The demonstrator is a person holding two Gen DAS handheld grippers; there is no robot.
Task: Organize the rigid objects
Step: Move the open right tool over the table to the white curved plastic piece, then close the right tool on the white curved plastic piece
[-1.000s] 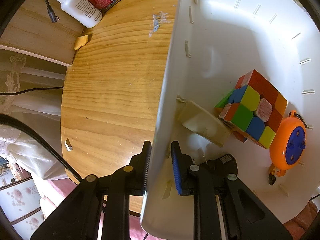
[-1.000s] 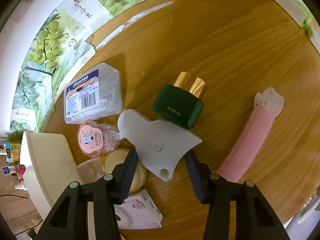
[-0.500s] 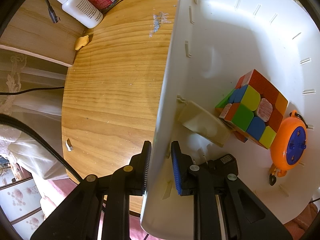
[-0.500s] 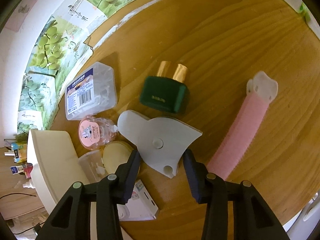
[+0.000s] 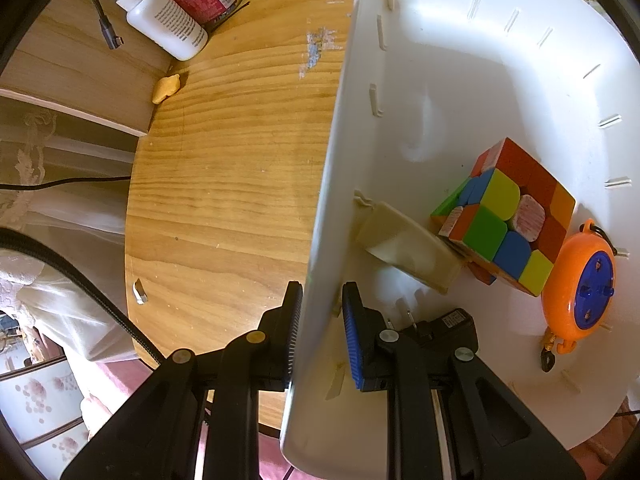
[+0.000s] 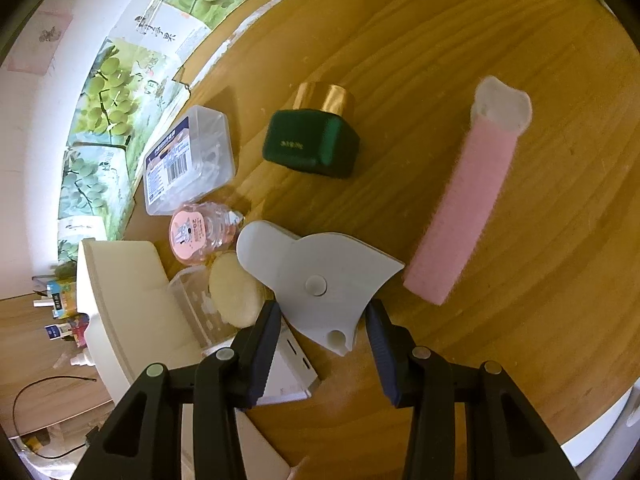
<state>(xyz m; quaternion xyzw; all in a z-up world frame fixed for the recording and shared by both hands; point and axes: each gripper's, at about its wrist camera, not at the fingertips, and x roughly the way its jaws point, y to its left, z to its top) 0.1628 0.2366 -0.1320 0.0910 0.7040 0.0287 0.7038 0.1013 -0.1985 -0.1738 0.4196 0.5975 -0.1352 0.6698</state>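
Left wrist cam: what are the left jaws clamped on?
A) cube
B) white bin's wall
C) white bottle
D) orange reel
B: the left gripper straddles the white bin's wall, one pad outside and one inside, while the cube and orange reel lie loose in the bin and the white bottle stands far off on the table.

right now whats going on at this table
A person is sorting small items into a white bin using two handheld grippers. The left gripper is clamped on the bin's near wall, steadying it; a colour cube, an orange round gadget and a black adapter lie inside. The right gripper straddles the narrow end of a grey fan-shaped plastic piece on the wooden table, apparently picking it up. A green jar and pink roller wait nearby.
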